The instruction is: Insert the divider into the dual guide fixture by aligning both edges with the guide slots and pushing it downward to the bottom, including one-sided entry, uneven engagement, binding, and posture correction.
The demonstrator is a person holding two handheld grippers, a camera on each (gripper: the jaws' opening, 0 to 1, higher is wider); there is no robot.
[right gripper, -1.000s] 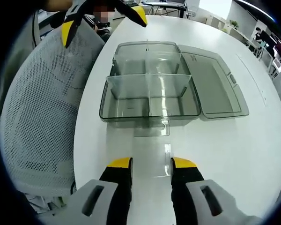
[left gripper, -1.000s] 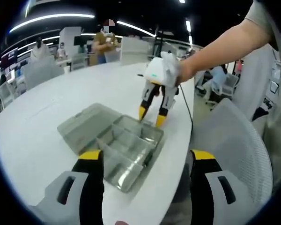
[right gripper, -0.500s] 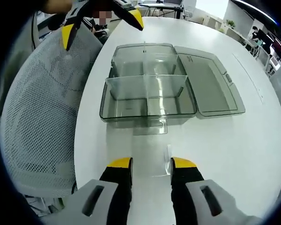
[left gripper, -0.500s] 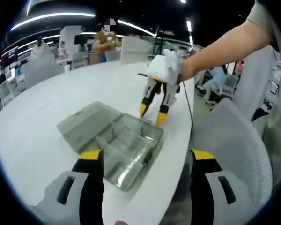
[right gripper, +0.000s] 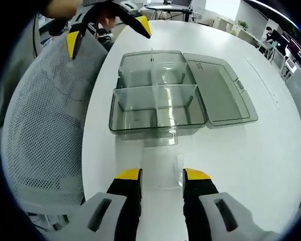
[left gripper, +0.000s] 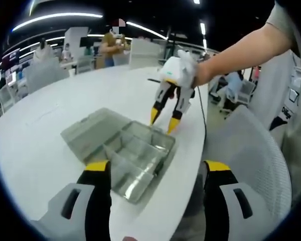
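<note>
A clear grey compartment box (right gripper: 158,105) lies on the white table (right gripper: 251,160) with its lid (right gripper: 218,90) folded open flat beside it. One long divider (right gripper: 155,90) stands across the box, and a short one (right gripper: 152,63) stands behind it. My right gripper (right gripper: 162,174) is shut on a thin clear divider (right gripper: 166,170), held a little short of the box's near wall. In the left gripper view the box (left gripper: 123,150) lies ahead of my left gripper (left gripper: 157,166), whose jaws are wide open with nothing between them. The right gripper (left gripper: 164,121) hovers above the box's far rim.
A white mesh chair (right gripper: 45,125) stands close against the table edge beside the box, also seen as the chair (left gripper: 251,155). The left gripper (right gripper: 108,34) hangs open beyond the box. A thin cable (left gripper: 200,108) runs over the table. People stand at desks in the background.
The right gripper, still holding the clear divider, has lifted slightly up and away from the box rim. The left gripper has stayed open and nearly still.
</note>
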